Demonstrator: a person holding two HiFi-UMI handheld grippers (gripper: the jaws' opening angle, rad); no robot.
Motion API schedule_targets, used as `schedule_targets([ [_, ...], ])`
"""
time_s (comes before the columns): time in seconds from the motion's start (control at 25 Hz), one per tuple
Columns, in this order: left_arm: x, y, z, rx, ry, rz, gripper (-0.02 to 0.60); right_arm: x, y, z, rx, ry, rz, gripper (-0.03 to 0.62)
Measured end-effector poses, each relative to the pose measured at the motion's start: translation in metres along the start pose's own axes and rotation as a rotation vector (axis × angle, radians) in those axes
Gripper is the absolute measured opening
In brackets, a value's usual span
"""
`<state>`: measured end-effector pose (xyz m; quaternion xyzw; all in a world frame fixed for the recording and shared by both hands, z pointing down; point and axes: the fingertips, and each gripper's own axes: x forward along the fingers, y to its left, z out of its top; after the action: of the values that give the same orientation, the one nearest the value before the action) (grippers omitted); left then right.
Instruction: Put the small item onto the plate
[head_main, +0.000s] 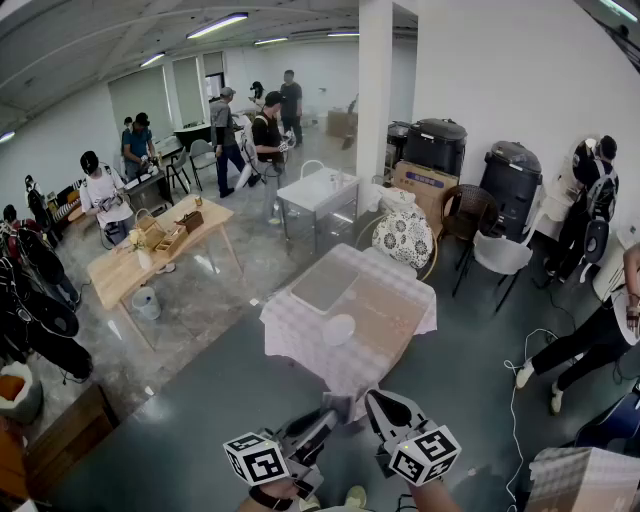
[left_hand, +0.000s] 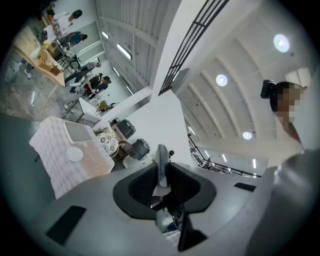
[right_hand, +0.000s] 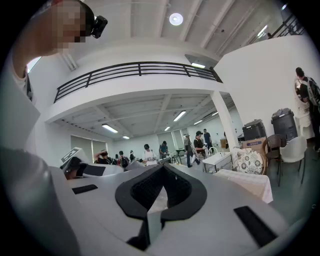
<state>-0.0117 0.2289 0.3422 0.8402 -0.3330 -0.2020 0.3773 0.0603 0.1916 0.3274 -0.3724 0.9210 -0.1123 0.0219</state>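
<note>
Small item (left_hand: 161, 155), thin grey, pinched btw left gripper (left_hand: 162, 167) jaws; right gripper (right_hand: 162, 167) jaws together, empty.

The grey-and-black left hand-held gripper (head_main: 333, 410) (left_hand: 161, 162) and its twin, the right hand-held gripper (head_main: 373, 400) (right_hand: 162, 169), are held side by side low in front of the body, roughly level and pointing forward. Their tips lie near each other without touching. The left jaws pinch a thin grey flat item (left_hand: 161, 167) that stands up between the black pads. The right jaws are pressed together with nothing between them. Each gripper carries a white cube with black square markers (head_main: 257, 459), above the person's left hand (head_main: 272, 491).
</note>
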Motion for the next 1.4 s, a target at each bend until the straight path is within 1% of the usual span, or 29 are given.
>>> schedule_targets([
  [0.2, 0.007, -0.007, -0.005, 0.003, 0.001, -0.008, 0.078, -0.008, -0.006, 0.003, -0.001, -0.002, -0.003, 0.014],
  [0.48, 0.012, -0.007, -0.004, 0.004, 0.004, -0.007, 0.078, -0.006, -0.009, 0.006, -0.003, 0.0, 0.001, 0.014],
  [0.6, 0.013, -0.005, -0.005, 0.01, 0.005, 0.001, 0.078, -0.006, -0.009, 0.005, 0.028, -0.008, 0.026, 0.014],
  [0.76, 0.014, -0.004, -0.002, 0.017, 0.003, 0.013, 0.078, -0.005, -0.013, 0.007, 0.054, -0.016, 0.026, 0.015],
  [1.04, 0.018, -0.002, -0.001, 0.026, -0.004, 0.035, 0.078, -0.006, -0.017, 0.005, 0.042, -0.011, 0.035, 0.015],
  [1.4, 0.036, -0.01, -0.005, 0.05, 0.0, 0.045, 0.078, -0.014, -0.034, 0.011, 0.043, -0.023, 0.043, 0.015],
])
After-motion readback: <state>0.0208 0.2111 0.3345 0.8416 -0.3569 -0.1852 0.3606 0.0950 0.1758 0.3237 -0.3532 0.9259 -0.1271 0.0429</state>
